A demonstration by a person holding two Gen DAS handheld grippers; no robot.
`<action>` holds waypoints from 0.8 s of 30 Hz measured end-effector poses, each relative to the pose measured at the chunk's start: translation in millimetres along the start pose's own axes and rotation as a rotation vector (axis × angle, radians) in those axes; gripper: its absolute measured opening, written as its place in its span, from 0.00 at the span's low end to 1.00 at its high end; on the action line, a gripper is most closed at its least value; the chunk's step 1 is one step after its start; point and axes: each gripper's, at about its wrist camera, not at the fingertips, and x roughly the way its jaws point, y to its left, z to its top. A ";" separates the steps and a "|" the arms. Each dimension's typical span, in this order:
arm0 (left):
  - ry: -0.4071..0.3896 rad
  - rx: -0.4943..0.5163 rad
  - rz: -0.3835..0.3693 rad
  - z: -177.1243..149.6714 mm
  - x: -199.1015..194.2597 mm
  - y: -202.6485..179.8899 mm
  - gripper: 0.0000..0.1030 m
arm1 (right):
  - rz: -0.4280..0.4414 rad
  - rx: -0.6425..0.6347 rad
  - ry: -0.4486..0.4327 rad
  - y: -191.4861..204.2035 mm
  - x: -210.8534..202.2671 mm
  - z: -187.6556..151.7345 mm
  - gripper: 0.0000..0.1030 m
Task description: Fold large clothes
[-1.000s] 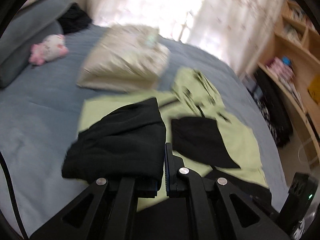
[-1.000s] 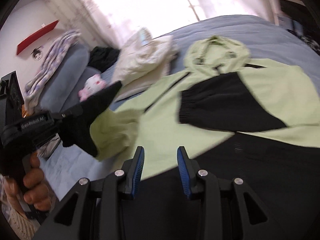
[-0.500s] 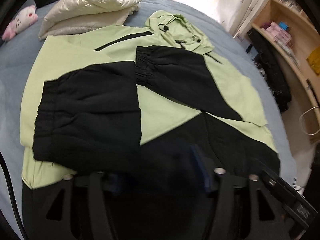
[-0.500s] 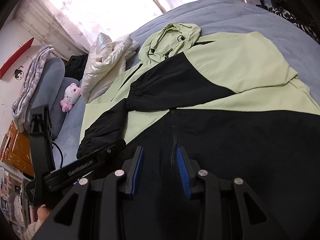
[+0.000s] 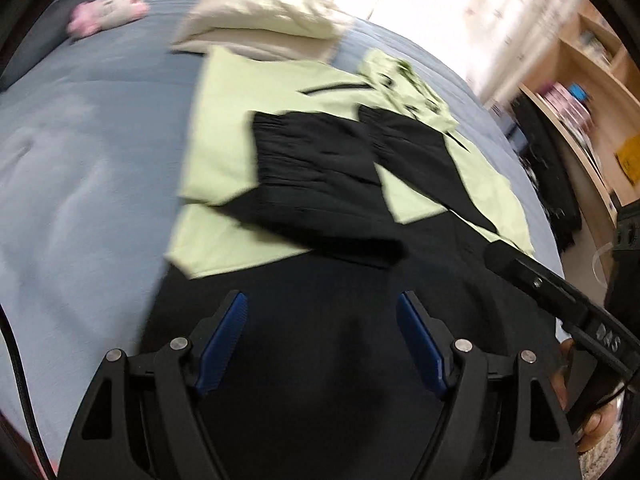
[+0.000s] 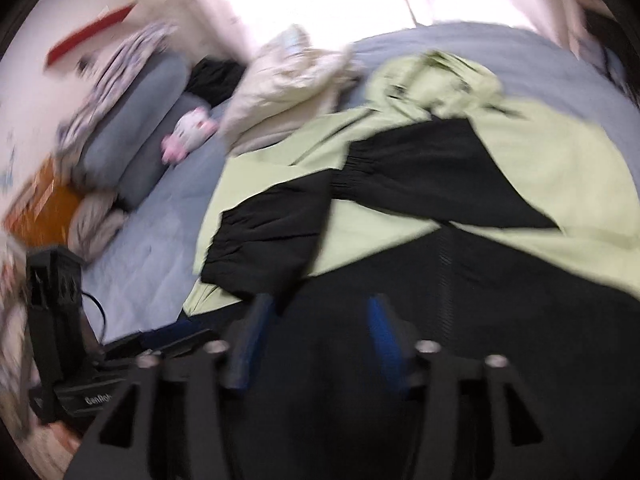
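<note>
A light-green and black hooded jacket [image 5: 256, 148] [image 6: 540, 152] lies flat on the blue-grey bed. Both black sleeves [image 5: 316, 168] [image 6: 432, 176] are folded across its chest, and its hood [image 5: 400, 80] points toward the window. My left gripper [image 5: 320, 320] hovers over the jacket's black lower part, its jaws opening, nothing between them. My right gripper [image 6: 316, 320] hangs over the same black hem area, its jaws also opening, with nothing between the pads. The right gripper's body [image 5: 560, 292] shows at the right of the left wrist view.
A cream puffy jacket [image 5: 264, 12] lies beyond the green one. A pink and white plush toy [image 5: 108, 12] and grey pillows [image 6: 140, 120] sit at the bed's far left. Wooden shelves [image 5: 592, 92] stand to the right of the bed [image 5: 80, 160].
My left gripper let go of the left black sleeve, which now lies folded on the chest, and dropped toward the hem. Both grippers have opened wider.
</note>
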 end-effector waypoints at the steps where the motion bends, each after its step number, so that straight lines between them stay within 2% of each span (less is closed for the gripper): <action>1: -0.011 -0.009 0.020 0.4 -3.5 5.5 0.73 | -0.003 -0.045 0.000 9.6 3.2 2.3 0.60; 6: -0.057 -0.028 0.071 5.5 -13.6 21.1 0.72 | -0.038 -0.306 0.040 60.3 35.6 10.9 0.61; 13: -0.066 -0.049 0.118 4.4 -17.5 42.2 0.72 | -0.075 -0.523 0.141 87.2 75.7 10.6 0.61; 17: -0.078 -0.076 0.122 5.5 -19.8 56.4 0.72 | -0.108 -0.663 0.173 105.2 93.9 4.7 0.61; 21: -0.074 -0.108 0.120 6.0 -20.0 69.0 0.72 | -0.189 -0.757 0.193 116.4 115.9 -0.8 0.61; 24: -0.075 -0.120 0.123 5.9 -19.4 75.8 0.72 | -0.197 -0.739 0.212 114.8 122.4 2.6 0.60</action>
